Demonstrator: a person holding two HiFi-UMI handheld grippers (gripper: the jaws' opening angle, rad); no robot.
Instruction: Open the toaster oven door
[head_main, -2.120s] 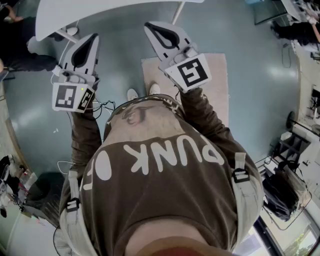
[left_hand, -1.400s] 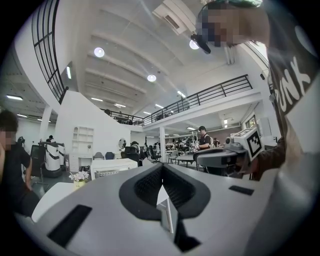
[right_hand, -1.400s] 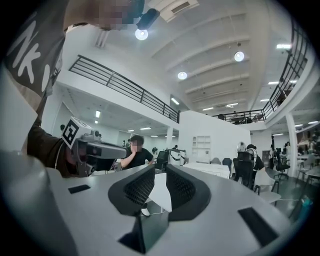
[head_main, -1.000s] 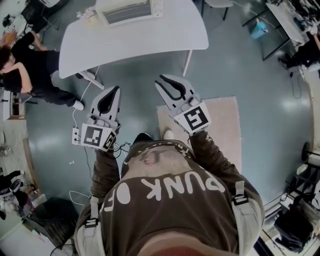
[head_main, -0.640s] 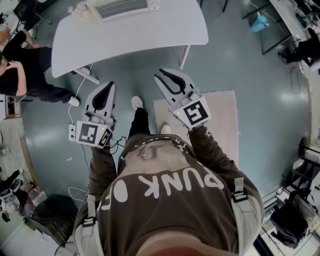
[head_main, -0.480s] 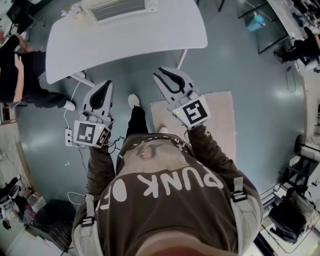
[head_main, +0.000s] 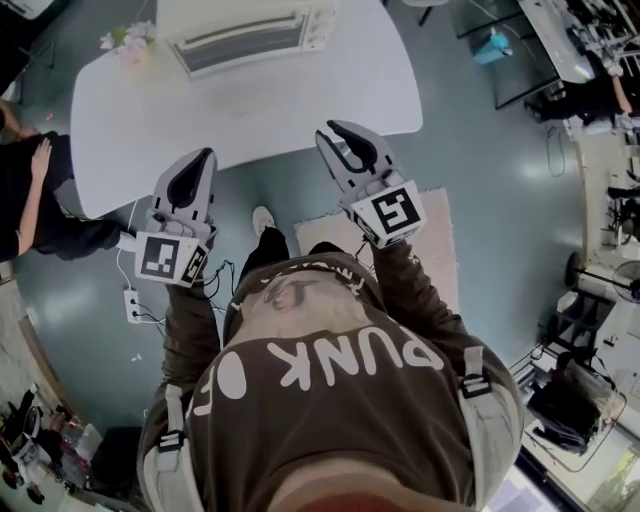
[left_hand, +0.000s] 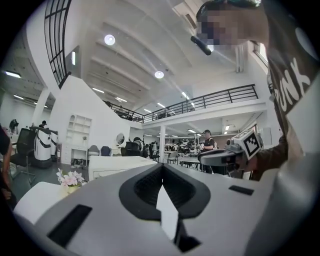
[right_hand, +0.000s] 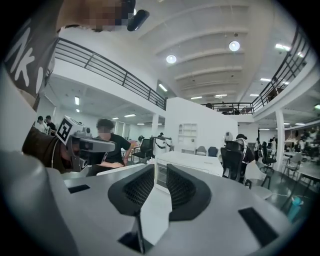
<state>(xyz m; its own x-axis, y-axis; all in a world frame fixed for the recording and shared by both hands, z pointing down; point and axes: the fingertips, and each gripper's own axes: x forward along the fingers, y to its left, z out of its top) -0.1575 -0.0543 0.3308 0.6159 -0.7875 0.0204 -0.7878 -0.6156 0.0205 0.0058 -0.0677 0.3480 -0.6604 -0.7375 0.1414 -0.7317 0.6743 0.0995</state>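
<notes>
Hovering short of table: left gripper jaws together, empty, likely spare. Toaster oven at table's far side, door looks closed, well beyond both tools. Right gripper jaws apart, nothing between, aimed ovenward, likely readied for handle.

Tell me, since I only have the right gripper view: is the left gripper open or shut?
Observer: Shut. In the left gripper view, the left gripper has its jaw tips meeting, with nothing between them.
Operator: Anything beside the toaster oven I could knock?
Observer: A pot of pink flowers stands on the table by the left end of the toaster oven, as the head view shows it.
Operator: Are we at the door?
Observer: No. In the head view the right gripper and the left gripper reach only the table's near edge, and the oven sits at its far edge.
</notes>
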